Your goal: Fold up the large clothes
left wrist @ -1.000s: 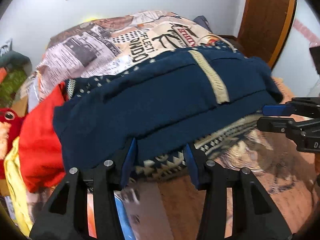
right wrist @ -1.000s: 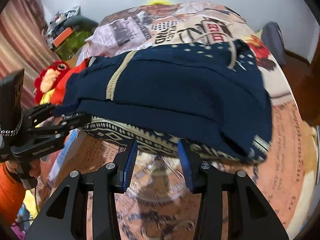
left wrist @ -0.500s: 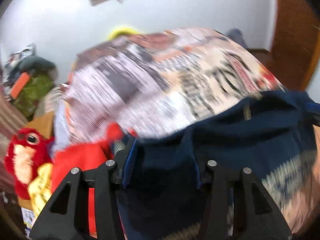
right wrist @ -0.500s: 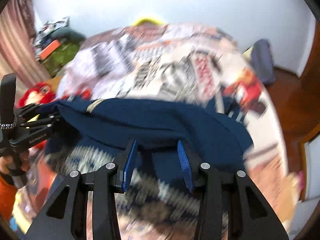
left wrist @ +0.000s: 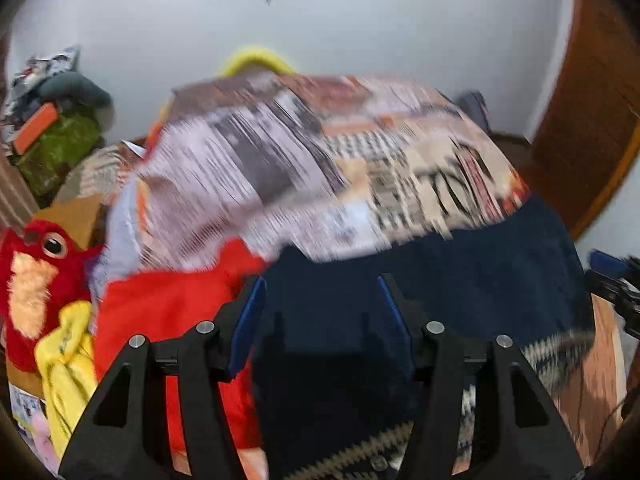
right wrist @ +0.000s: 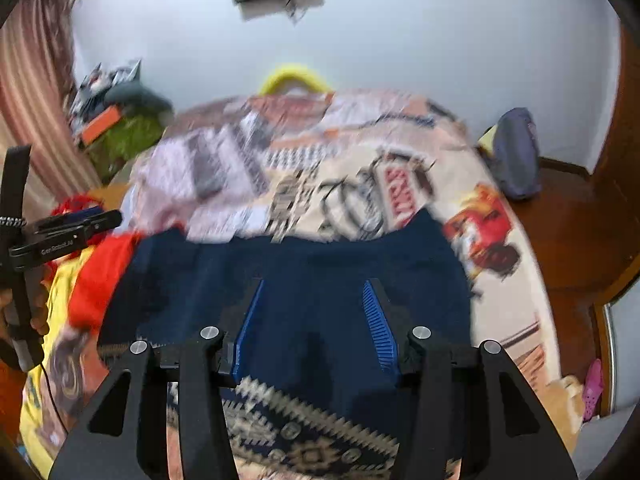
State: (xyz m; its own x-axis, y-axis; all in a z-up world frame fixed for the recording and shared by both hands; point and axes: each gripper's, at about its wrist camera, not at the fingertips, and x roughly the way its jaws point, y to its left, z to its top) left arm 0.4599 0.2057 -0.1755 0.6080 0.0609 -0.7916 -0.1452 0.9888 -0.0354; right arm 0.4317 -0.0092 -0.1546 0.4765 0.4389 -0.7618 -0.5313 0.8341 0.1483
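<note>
Right wrist alone shows slippers [right wrist: 592,390] (both grippers parted, just opening above navy sweater [right wrist: 320,264]).

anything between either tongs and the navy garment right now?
Nothing visible. The navy garment lies right under both the left tongs and the right tongs, whose jaws have just been opening, with only its cloth showing between them. The red cloth lies beside it, off to one side.

We see the sweater [right wrist: 304,276] lying on the bed [right wrist: 360,168], garment [left wrist: 160,312] and plush toy [left wrist: 36,280] to its left.
</note>
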